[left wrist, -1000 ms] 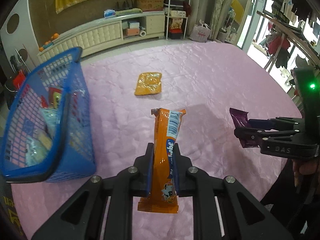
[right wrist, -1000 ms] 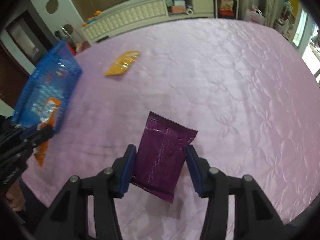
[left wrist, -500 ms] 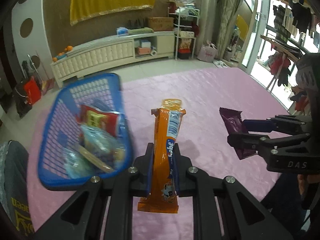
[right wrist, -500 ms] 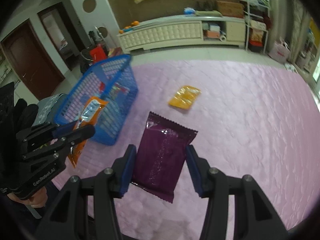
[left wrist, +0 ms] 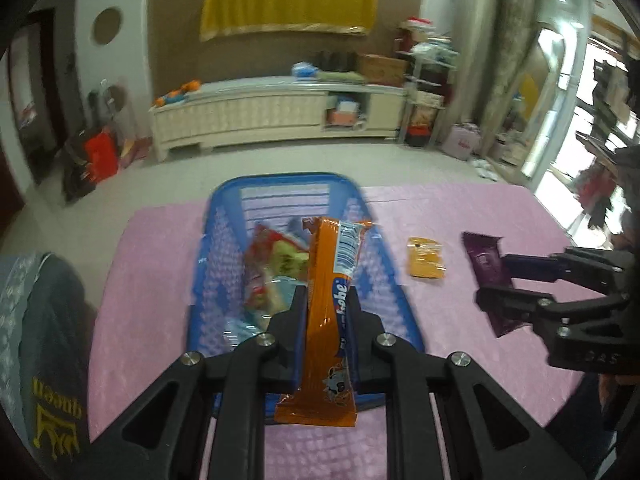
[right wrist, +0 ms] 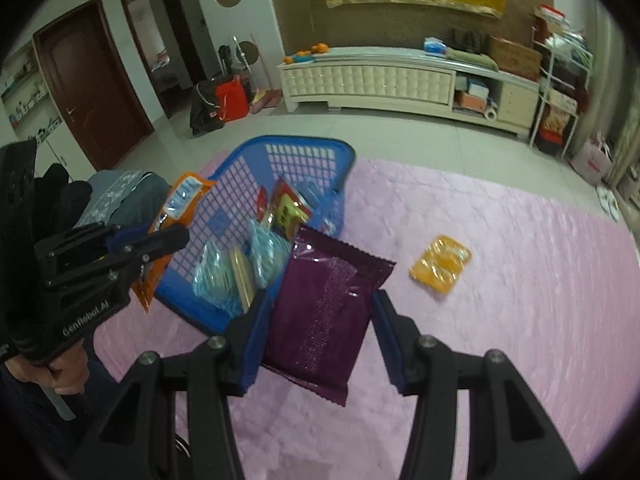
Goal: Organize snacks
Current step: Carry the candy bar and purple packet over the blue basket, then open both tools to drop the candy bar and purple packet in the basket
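Note:
My left gripper [left wrist: 328, 304] is shut on a long orange snack bar [left wrist: 332, 320], which stands upright between the pads above the near end of the blue mesh basket [left wrist: 224, 240]. My right gripper [right wrist: 320, 300] is shut on a flat purple packet [right wrist: 324, 308], held in the air just right of the basket [right wrist: 304, 156]. From the left wrist view the purple packet [left wrist: 486, 268] hangs to the right of the basket. In the right wrist view the left gripper [right wrist: 176, 236] and its orange bar [right wrist: 184, 196] sit at the basket's left side. A small orange packet [right wrist: 440, 264] lies on the pink cloth.
The basket holds several snacks: a red-and-yellow pack [right wrist: 286, 210] and clear blue wrappers [right wrist: 216, 276]. The pink quilted cloth [right wrist: 520, 320] stretches away to the right. A person's grey clothing [left wrist: 36, 320] is at the left. A cream sideboard [left wrist: 260, 116] stands across the floor.
Both grippers have swung left and risen with their packets. The basket has come from the left edge to the middle of the left wrist view, under the orange bar.

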### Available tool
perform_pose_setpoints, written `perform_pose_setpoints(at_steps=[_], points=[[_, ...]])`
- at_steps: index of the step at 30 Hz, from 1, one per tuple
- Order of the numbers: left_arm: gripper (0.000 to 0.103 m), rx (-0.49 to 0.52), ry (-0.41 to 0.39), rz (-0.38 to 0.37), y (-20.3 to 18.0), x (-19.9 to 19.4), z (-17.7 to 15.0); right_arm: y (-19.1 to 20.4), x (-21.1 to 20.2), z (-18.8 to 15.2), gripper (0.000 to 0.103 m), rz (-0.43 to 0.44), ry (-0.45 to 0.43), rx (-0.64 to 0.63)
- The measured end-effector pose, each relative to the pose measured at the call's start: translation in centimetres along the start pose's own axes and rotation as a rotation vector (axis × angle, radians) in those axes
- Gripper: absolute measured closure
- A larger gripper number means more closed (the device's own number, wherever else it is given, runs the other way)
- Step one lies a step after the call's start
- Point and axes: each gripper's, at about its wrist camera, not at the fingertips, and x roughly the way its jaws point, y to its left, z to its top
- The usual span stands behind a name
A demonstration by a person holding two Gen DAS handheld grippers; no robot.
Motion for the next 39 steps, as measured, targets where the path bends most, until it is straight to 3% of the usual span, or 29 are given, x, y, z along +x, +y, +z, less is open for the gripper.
perform_pose_setpoints(at_steps=[16, 25, 37, 39], points=[[0.088, -0.055, 0.038, -0.015, 4.1, 6.0, 0.4, 3.2, 5.8, 4.3, 0.048, -0.055, 0.071, -0.136], [0.088, -0.07, 0.067, -0.019, 5.1, 6.8, -0.3, 5.0, 8.9, 5.4, 0.048, -0.063, 0.12, -0.249], [0.088, -0.08, 0.073, -0.036, 5.3, 6.9, -0.4, 4.7, 10.6, 6.1, 0.046, -0.071, 0.15, -0.261], [0.076, -0.104, 0.071, -0.043, 5.6, 6.8, -0.4, 5.1, 10.8, 6.1, 0.045, -0.092, 0.163, -0.29]])
